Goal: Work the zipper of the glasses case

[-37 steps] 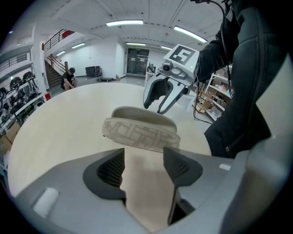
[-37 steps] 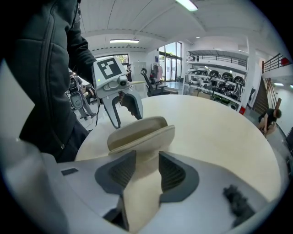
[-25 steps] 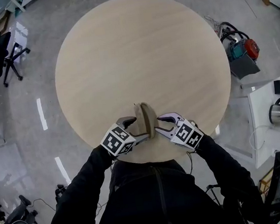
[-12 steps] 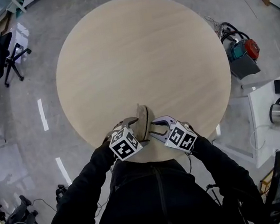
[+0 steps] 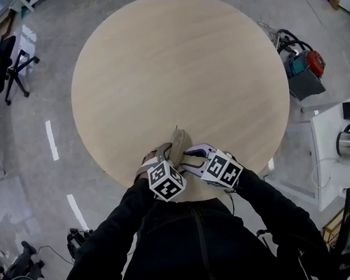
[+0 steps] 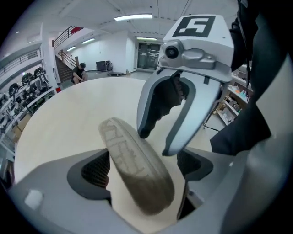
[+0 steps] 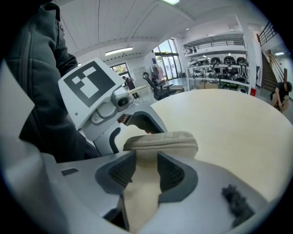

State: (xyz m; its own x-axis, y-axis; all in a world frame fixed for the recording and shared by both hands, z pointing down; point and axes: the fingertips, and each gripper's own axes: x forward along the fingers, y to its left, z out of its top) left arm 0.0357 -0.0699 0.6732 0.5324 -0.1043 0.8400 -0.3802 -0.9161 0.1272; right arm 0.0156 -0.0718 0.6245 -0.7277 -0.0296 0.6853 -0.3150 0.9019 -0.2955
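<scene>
A person in a dark jacket (image 5: 196, 255) leans over a round, light wood worktop (image 5: 179, 71). At its near edge sits a beige glasses case (image 5: 178, 143), between two handheld grippers. The left gripper (image 6: 145, 169) has its fingers (image 6: 94, 171) released and opening wide; the case's rounded end lies between them, angled, without being pressed. The right gripper (image 7: 146, 172) comes in from the opposite side, its fingers (image 7: 121, 171) clenched on the case, whose seamed edge shows just beyond them. Whether the case rests on the worktop or is slightly lifted is unclear.
</scene>
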